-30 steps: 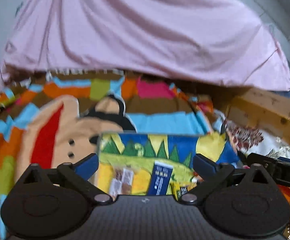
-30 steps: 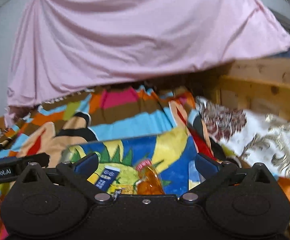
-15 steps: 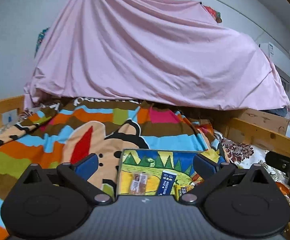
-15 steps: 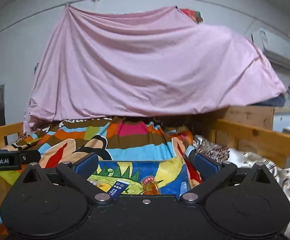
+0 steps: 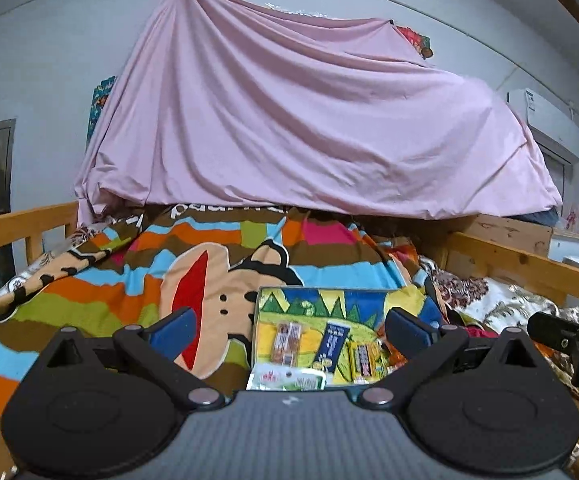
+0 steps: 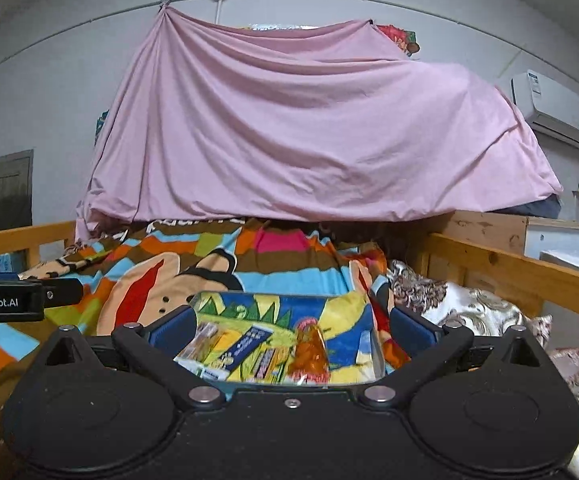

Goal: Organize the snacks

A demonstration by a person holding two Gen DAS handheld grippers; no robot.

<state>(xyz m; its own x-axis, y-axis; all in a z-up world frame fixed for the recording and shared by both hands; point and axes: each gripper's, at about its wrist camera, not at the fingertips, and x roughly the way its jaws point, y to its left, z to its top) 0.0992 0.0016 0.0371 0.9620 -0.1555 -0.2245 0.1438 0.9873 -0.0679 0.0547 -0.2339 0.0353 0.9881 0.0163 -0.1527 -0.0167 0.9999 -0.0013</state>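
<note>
Wooden rail [image 5: 21, 222] bounds the bed at left; a striped blanket [image 5: 101, 292] is spread beside it. The left gripper [image 5: 289, 326] is held spread, empty. Snacks lie in a tray [image 5: 263, 304] on the blanket: a brown bar [image 5: 287, 342] and a blue bar [image 5: 333, 346], lengthwise away. The right gripper [image 6: 289, 326] is likewise spread, empty, over an orange packet [image 6: 309, 350]. A second rail [image 6: 529, 276] closes the right.

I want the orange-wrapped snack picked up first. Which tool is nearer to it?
Right. The orange-wrapped snack lies between the right tool's open fingers. The left tool, also open, faces the tray's left part.
</note>
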